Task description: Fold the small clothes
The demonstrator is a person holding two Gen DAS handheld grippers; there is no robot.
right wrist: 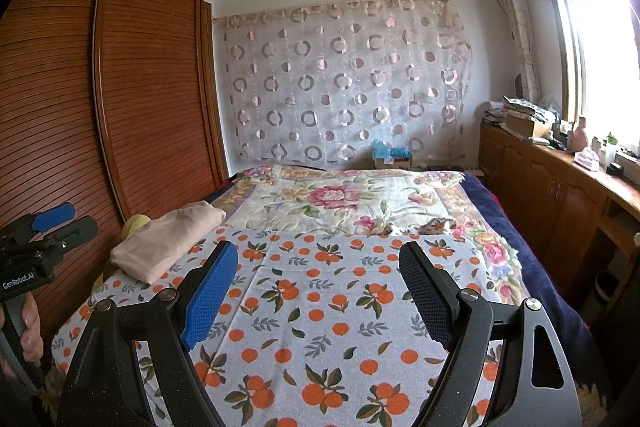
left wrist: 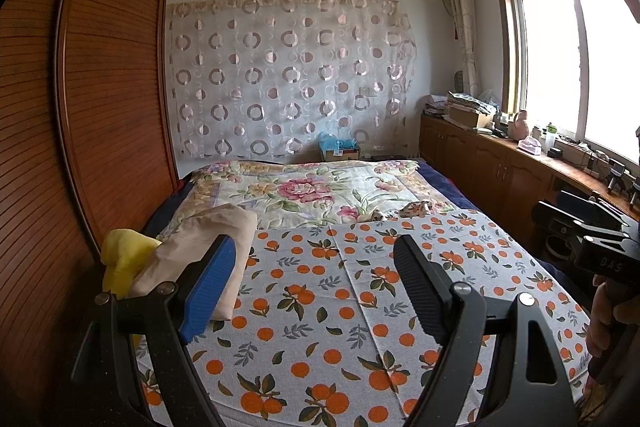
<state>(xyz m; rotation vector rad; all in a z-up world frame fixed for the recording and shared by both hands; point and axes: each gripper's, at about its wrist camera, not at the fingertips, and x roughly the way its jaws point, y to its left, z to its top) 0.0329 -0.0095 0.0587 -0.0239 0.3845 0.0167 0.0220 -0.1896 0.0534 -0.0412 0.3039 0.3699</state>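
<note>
A folded beige garment (left wrist: 208,247) (right wrist: 168,241) lies on the left side of the bed, on the orange-print cloth (left wrist: 344,307) (right wrist: 328,307). A yellow garment (left wrist: 124,259) (right wrist: 134,225) is bunched behind it against the wardrobe. Small patterned clothes (left wrist: 414,207) (right wrist: 434,225) lie far back on the floral quilt. My left gripper (left wrist: 316,287) hangs open above the cloth, just right of the beige garment, with nothing between its fingers. My right gripper (right wrist: 320,291) is open too, over the middle of the cloth, holding nothing.
A louvred wooden wardrobe (left wrist: 100,107) (right wrist: 140,87) runs along the bed's left edge. Low wooden cabinets (left wrist: 500,167) (right wrist: 560,195) with cluttered tops stand under the window on the right. A box with blue stuff (left wrist: 340,149) (right wrist: 392,155) sits past the bed's far end.
</note>
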